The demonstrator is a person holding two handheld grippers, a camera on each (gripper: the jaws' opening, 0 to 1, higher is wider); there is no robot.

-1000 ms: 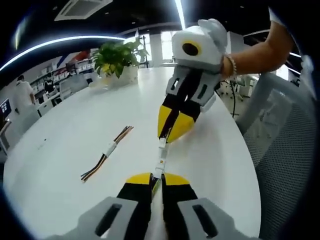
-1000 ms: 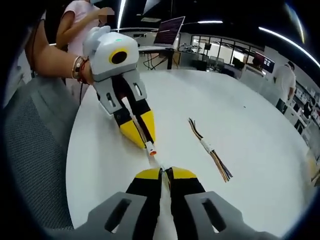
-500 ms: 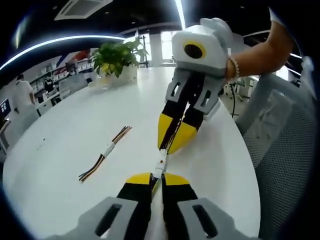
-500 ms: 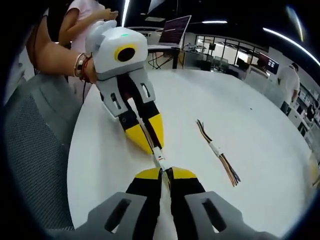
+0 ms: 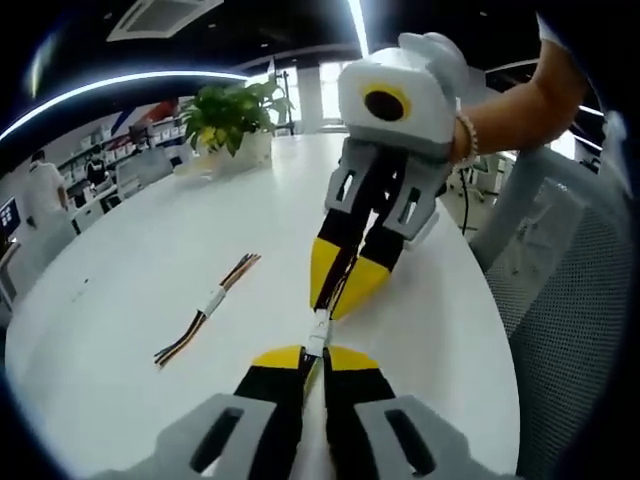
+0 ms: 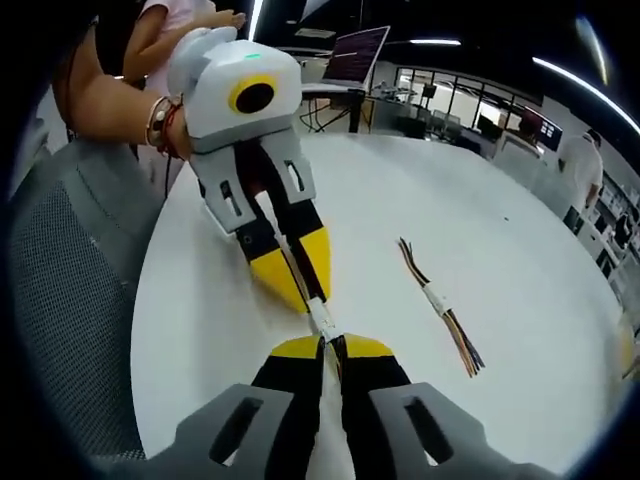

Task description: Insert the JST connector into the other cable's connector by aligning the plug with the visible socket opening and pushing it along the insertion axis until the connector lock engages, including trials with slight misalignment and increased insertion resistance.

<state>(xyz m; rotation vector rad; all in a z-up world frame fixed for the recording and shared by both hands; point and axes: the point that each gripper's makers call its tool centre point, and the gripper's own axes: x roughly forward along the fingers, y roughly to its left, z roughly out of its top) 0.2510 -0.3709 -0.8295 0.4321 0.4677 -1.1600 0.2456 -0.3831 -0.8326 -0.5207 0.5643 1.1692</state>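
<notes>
Both grippers meet tip to tip above the white table (image 5: 130,260). In the left gripper view my left gripper (image 5: 315,352) is shut on a small white JST connector (image 5: 319,331). My right gripper (image 5: 333,302) comes down from the upper right, its yellow tips almost on that connector. In the right gripper view my right gripper (image 6: 332,345) is shut on the other cable's connector, mostly hidden between its jaws. The white connector body (image 6: 321,319) bridges the short gap to the left gripper (image 6: 306,297). The two connectors touch end to end; I cannot tell whether the lock holds.
A spare joined cable pair (image 5: 206,309) (image 6: 438,303) lies loose on the table. A potted plant (image 5: 233,117) stands at the far edge. A grey mesh chair (image 5: 580,300) (image 6: 60,280) sits by the table's rim. A person (image 6: 165,40) stands behind, near a laptop (image 6: 350,55).
The two grippers have drawn closer together along the cable line. The gap seen one second ago has closed, and the connectors now touch.
</notes>
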